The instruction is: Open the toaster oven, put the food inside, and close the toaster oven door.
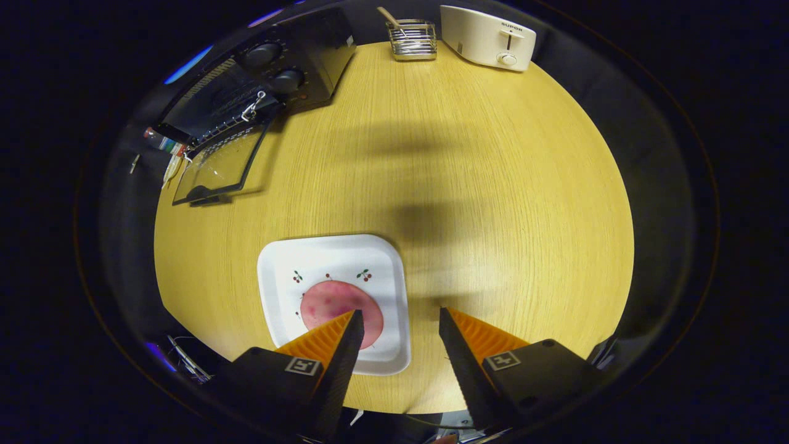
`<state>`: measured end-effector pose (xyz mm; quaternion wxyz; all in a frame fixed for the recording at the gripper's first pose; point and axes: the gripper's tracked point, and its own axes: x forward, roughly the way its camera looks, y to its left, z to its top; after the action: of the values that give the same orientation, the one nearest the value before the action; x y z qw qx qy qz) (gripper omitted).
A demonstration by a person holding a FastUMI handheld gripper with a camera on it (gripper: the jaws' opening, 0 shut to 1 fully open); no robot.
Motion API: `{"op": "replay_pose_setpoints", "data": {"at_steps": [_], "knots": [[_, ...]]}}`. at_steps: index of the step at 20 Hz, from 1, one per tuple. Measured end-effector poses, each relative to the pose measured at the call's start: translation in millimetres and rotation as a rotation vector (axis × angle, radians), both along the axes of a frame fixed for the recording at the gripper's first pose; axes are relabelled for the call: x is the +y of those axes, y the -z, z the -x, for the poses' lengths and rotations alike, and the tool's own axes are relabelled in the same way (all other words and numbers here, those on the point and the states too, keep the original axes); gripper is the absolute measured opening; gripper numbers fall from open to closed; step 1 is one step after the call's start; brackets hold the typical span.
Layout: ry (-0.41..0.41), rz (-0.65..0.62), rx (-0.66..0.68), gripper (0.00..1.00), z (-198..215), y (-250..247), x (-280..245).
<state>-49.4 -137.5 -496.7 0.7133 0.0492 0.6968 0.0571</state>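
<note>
A black toaster oven (271, 80) stands at the far left of the wooden table, its glass door (219, 168) folded down flat toward me. A round pink slice of food (336, 307) lies on a white square plate (290, 265) right below the gripper. My gripper (400, 314) hovers above the table with its fingers spread wide and nothing between them. The left finger (336, 345) overlaps the food slice and the plate; the right finger (478, 342) is over bare table beside the plate. Whether the left finger touches the food I cannot tell.
A cream pop-up toaster (490, 38) and a wire utensil holder (413, 40) stand at the far edge of the table (493, 185). Cables and small items lie off the table edge at the left, beside the oven.
</note>
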Motion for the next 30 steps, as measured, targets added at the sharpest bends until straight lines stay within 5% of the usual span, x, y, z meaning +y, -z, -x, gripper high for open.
{"op": "replay_pose_setpoints", "data": {"at_steps": [3,6,8,18,25,30], "knots": [[-0.025,-0.018,0.015,0.68,0.3,7.6,3.9],[-0.035,-0.002,0.027,0.17,3.8,9.4,0.5],[-0.050,-0.053,0.021,0.10,1.8,15.4,1.8],[0.287,-0.382,0.079,0.05,22.0,-13.0,13.7],[0.480,-0.494,0.037,0.05,32.4,-47.4,39.1],[0.706,-0.585,-0.007,0.05,27.6,-77.7,83.6]]}}
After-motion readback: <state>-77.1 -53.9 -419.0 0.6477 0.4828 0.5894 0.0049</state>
